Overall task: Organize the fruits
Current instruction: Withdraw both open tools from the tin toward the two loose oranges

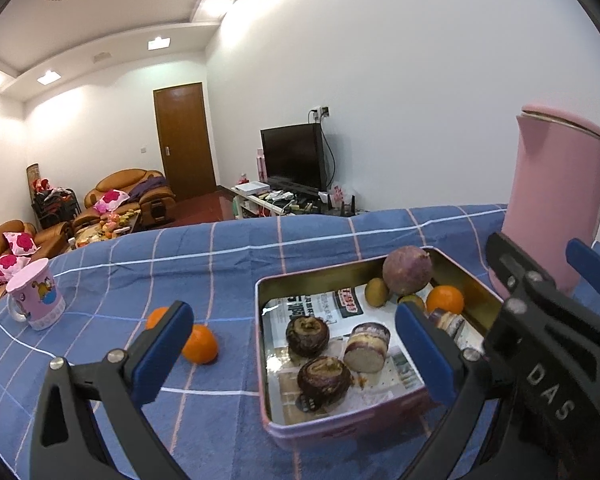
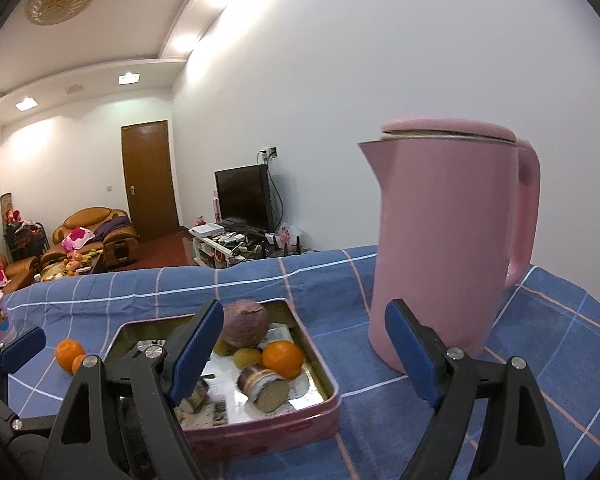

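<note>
A pink tin tray lined with newspaper sits on the blue checked cloth. It holds two dark mangosteens, a cut purple yam piece, a large purple fruit, a kiwi and an orange. Two oranges lie on the cloth left of the tray. My left gripper is open and empty above the tray's left part. My right gripper is open and empty over the tray's right side; it also shows in the left wrist view.
A tall pink kettle stands right of the tray, close to my right gripper. A pink cartoon mug stands at the far left of the table. The table's far edge drops off to a living room with sofas and a TV.
</note>
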The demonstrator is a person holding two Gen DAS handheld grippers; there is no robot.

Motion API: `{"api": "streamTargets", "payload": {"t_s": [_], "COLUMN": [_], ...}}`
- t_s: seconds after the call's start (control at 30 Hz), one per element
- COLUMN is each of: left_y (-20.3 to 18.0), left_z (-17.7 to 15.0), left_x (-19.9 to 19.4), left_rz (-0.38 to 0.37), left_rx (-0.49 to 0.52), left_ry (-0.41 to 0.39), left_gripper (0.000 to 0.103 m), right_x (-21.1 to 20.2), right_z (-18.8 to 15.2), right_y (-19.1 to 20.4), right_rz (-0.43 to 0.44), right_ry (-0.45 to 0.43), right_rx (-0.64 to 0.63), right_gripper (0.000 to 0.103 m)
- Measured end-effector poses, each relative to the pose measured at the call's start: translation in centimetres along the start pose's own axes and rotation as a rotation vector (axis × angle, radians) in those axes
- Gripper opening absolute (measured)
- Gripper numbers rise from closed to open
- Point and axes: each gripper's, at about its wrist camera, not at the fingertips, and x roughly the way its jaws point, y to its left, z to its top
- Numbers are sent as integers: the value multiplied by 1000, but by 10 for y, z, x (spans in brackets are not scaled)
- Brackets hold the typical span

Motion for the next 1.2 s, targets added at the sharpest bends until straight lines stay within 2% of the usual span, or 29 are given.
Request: {"api": "streamTargets", "payload": {"t_s": [0.33, 0.6, 0.87, 1.03, 1.2], "left_y": [15, 42, 98, 148, 194], "left_z": [-7, -9, -8, -10, -16], "left_x": [-9, -4, 13, 31, 45], "left_rz": [-25, -7, 81, 175, 272], "left_rx": [21, 15, -18, -69, -131], "left_ry": [6, 26, 65, 122, 185], "left_gripper": [103, 103, 103, 103, 103], "right_x": [-10, -10, -2, 5, 24], "right_z": [-3, -5, -8, -11, -19], "right_y": [13, 36, 76, 111, 153], "right_rz": [15, 39, 123, 209, 306], "right_ry": [6, 3, 26, 55, 147], "right_rx": [22, -12, -83, -173, -296], "right_gripper": [84, 84, 84, 84, 84]}}
